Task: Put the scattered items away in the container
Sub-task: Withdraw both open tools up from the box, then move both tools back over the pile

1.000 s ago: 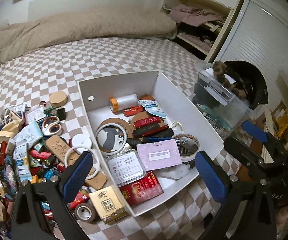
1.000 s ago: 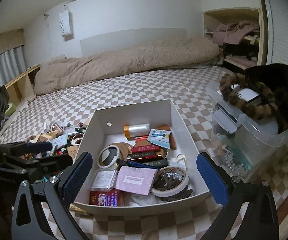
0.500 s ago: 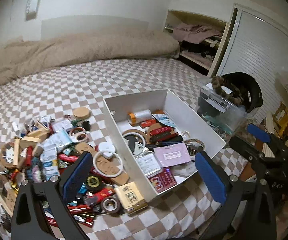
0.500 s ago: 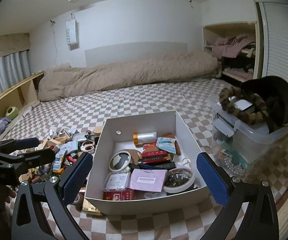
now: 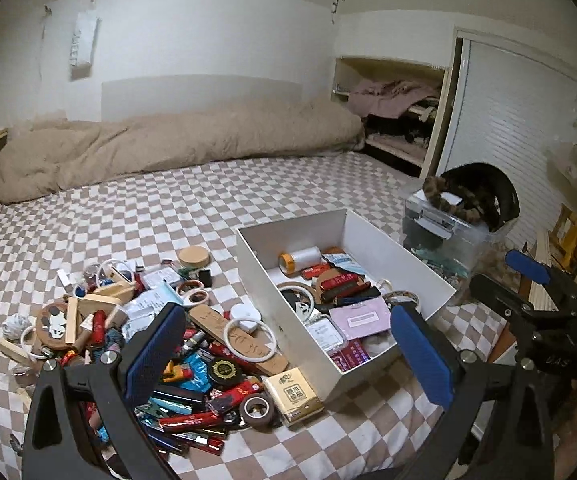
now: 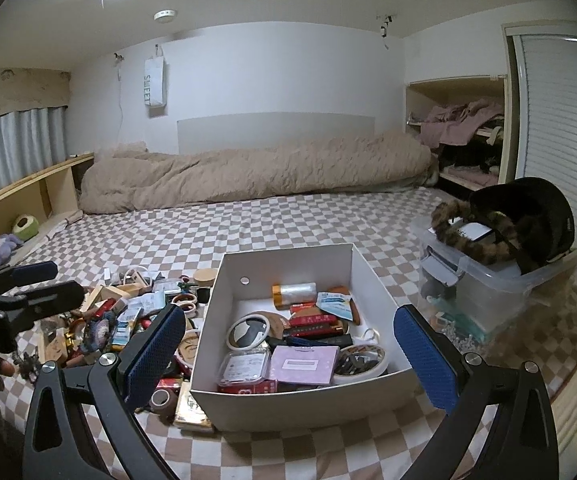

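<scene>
**Both grippers wide open above the bed, box half filled, pile waiting on the left**

The left gripper hangs above the near edge of the bed, its blue-padded fingers spread wide with nothing between them. The right gripper is likewise fully spread and holds nothing; its view looks straight into the white box.

The white box sits on the checked bed cover, near the bed's near right corner. Inside it lie an orange-capped roll against the far wall, several red and black sticks in the middle, a round panda-print disc, a clear flat case, a pink card and a ring of tape at the near right.

The scattered items form a dense heap on the cover just left of the box, some touching its left wall. Among them are a round wooden lid at the far edge, a white ring resting on a flat wooden tag, a yellow packet at the box's near left corner, and a brown tape roll beside it.

To the right of the box stands a clear plastic bin with a black cap on top. A beige duvet lies rolled along the far side of the bed.
</scene>
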Action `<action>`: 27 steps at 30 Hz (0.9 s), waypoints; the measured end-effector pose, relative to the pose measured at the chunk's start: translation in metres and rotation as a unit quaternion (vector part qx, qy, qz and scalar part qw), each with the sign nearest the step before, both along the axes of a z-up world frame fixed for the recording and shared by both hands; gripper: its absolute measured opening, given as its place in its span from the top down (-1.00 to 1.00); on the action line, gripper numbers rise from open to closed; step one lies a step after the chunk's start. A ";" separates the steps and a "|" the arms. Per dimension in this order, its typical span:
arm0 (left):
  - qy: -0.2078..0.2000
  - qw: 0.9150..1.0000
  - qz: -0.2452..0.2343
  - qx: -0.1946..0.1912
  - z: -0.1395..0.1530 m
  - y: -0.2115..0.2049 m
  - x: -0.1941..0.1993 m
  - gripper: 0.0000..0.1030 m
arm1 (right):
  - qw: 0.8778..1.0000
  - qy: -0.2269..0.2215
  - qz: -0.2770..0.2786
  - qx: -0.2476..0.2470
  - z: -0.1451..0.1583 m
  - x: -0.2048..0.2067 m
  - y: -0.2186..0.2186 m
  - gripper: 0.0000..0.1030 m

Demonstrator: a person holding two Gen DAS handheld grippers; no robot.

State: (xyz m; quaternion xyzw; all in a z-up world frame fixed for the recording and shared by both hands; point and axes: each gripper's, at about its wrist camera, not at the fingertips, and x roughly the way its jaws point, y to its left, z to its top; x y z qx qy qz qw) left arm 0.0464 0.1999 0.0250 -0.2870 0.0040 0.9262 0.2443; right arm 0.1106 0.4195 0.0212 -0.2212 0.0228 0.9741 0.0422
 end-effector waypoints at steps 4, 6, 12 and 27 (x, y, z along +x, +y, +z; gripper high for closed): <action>0.011 1.000 0.007 0.004 0.003 -0.011 0.006 -1.00 | 1.000 0.008 -0.001 0.003 0.003 0.006 -0.003 -1.00; 0.017 1.000 0.013 0.003 0.004 -0.017 0.009 -1.00 | 1.000 0.012 -0.001 0.005 0.004 0.008 -0.005 -1.00; 0.024 0.999 0.023 0.000 0.005 -0.033 0.014 -1.00 | 1.000 0.019 0.001 0.007 0.007 0.012 -0.012 -1.00; 0.037 0.997 0.065 -0.006 0.009 -0.088 0.024 -1.00 | 0.999 0.021 0.041 -0.003 0.005 0.000 -0.060 -1.00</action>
